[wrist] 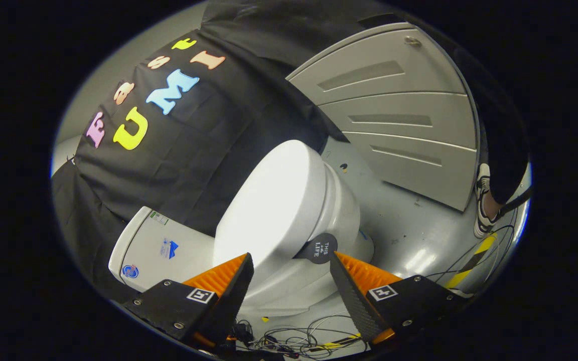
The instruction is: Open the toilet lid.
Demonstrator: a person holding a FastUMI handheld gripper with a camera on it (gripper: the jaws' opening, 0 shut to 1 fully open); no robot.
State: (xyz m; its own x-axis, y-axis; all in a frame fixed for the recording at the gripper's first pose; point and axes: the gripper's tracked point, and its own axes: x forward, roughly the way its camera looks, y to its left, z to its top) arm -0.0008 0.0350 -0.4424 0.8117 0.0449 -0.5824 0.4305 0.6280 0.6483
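Both fingers of your gripper (291, 281) stood apart, straddling the closed toilet lid's (274, 200) front edge beside its round tab (319, 248); closing off-centre risked slipping off glossy plastic.

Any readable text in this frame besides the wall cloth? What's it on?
"THIS ... LIFE": round black tab on the toilet lid, just ahead of the open gripper; middle word too small.
Stickers on the tank: too small to read.
Square markers on the fingers: patterns, no words.

Bright glare bleaches the toilet lid (274, 200); fisheye warps sharp, evenly lit edges.
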